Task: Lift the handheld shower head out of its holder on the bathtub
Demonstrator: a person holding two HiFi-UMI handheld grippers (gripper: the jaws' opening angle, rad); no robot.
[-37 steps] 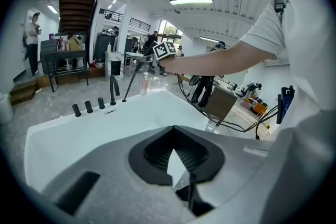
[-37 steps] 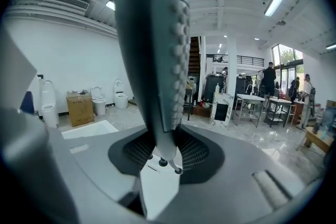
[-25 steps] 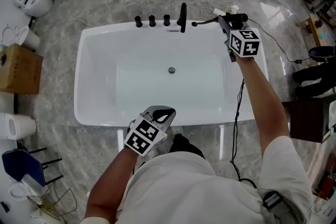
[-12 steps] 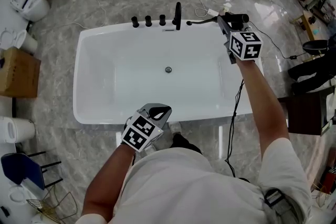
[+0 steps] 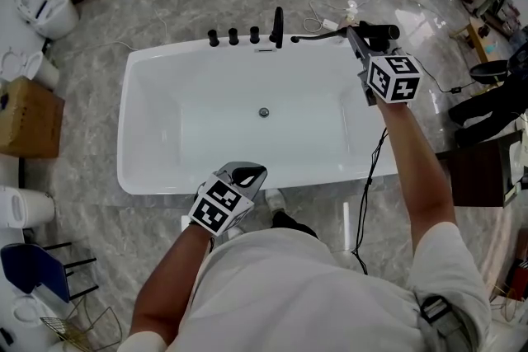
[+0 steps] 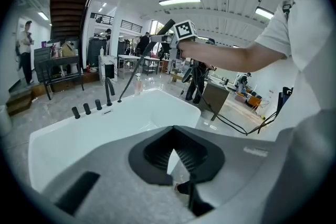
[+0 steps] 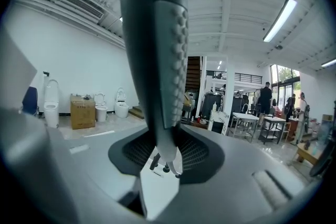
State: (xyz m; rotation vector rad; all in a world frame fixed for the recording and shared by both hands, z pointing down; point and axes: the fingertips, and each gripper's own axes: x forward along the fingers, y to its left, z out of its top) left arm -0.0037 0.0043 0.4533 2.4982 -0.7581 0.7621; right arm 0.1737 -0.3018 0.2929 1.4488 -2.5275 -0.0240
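Observation:
The white bathtub (image 5: pixel 148 177) lies across the middle of the head view, with three black knobs (image 5: pixel 233 35) and a black spout (image 5: pixel 278 25) on its far rim. Above the far right corner my right gripper (image 5: pixel 356 33) is shut on the black handheld shower head (image 5: pixel 379 32). Its hose (image 5: pixel 318 34) trails back to the rim beside the spout. In the right gripper view the shower head (image 7: pixel 157 60) stands upright between the jaws of my right gripper (image 7: pixel 165 160). My left gripper (image 5: pixel 250 173) is shut and empty over the near rim; in its own view my left gripper (image 6: pixel 170 157) faces the tub.
Toilets (image 5: pixel 49 11) and a cardboard box (image 5: pixel 29 115) stand on the marble floor left of the tub. A black cable (image 5: pixel 371 169) hangs along the tub's right end. A dark cabinet (image 5: pixel 483 173) is at the right, with tables and people farther back.
My right gripper has risen and drifted right with the shower head, drawing the hose up from the rim. My left gripper has shifted only a little along the near rim.

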